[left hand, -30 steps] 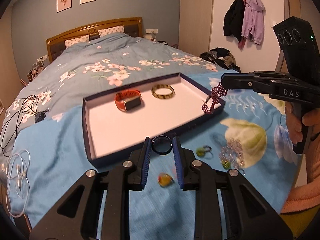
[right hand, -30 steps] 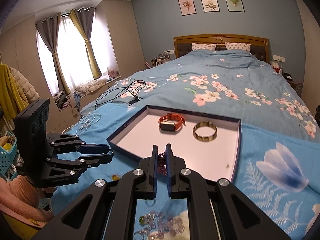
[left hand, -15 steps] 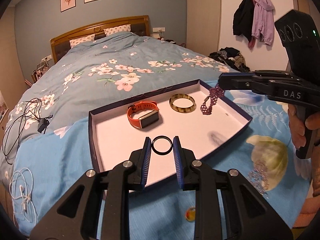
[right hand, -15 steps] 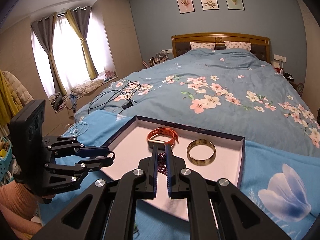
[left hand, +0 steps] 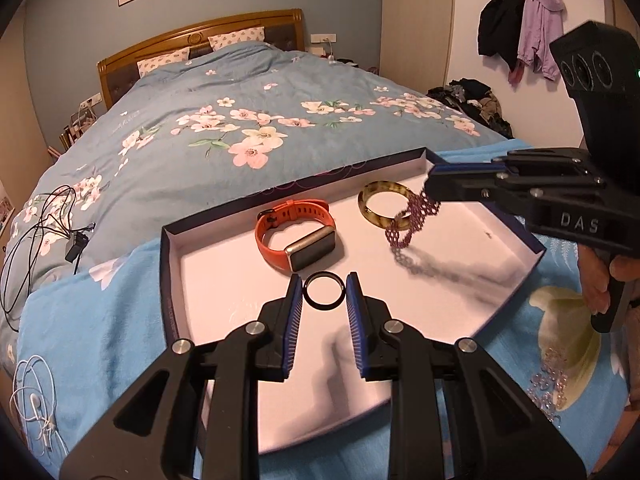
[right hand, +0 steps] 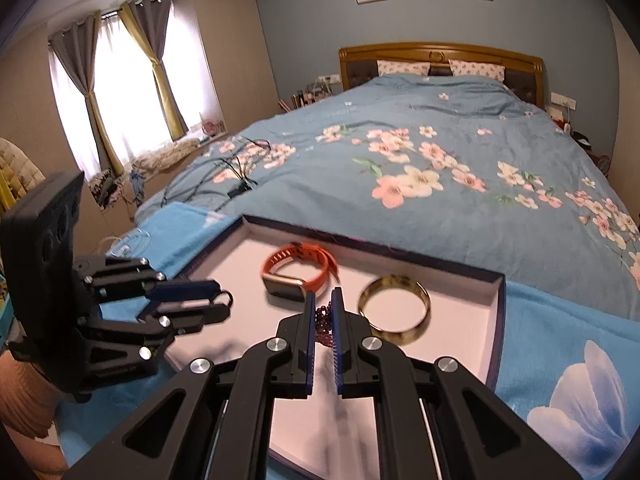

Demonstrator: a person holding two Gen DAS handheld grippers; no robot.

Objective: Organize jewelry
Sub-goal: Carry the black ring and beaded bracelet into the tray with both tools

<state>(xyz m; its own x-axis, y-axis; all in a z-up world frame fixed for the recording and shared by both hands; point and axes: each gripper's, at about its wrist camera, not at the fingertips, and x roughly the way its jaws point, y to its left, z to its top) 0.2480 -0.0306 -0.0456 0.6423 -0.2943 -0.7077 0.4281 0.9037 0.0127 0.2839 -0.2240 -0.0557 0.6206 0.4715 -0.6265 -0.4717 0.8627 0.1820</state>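
The left gripper (left hand: 323,294) has its fingers closed narrowly on a thin black ring (left hand: 324,290), pinched edge to edge across its width and held above the near middle of the shallow tray (left hand: 170,264). The ring looks light, rigid and smooth, so a grip across its outer rim is the sensible hold; it would probably slip or flip out if the squeeze came off centre. The right gripper (right hand: 322,314) has its fingers almost fully together on a purple beaded bracelet (left hand: 408,222), which hangs limp from the tips over the right part of the tray. That bracelet appears soft and floppy, likely to swing and to pile up when lowered, so it is best carried from one end and laid down, not dropped.

Already lying in the tray are an orange smartwatch (left hand: 298,238), just beyond the ring, and a stiff amber bangle (left hand: 380,204) to its right, near the far wall.

The tray has a pale, smooth floor with dark blue walls and sits on a light blue blanket (left hand: 100,320) spread over the near end of a bed with a floral quilt (left hand: 248,120). A loose cluster of clear beads (left hand: 550,384) lies on the blanket right of the tray. Cables (left hand: 36,220) trail on the left, coats (left hand: 520,20) hang on the far right wall, and curtained windows (right hand: 120,92) light the room.
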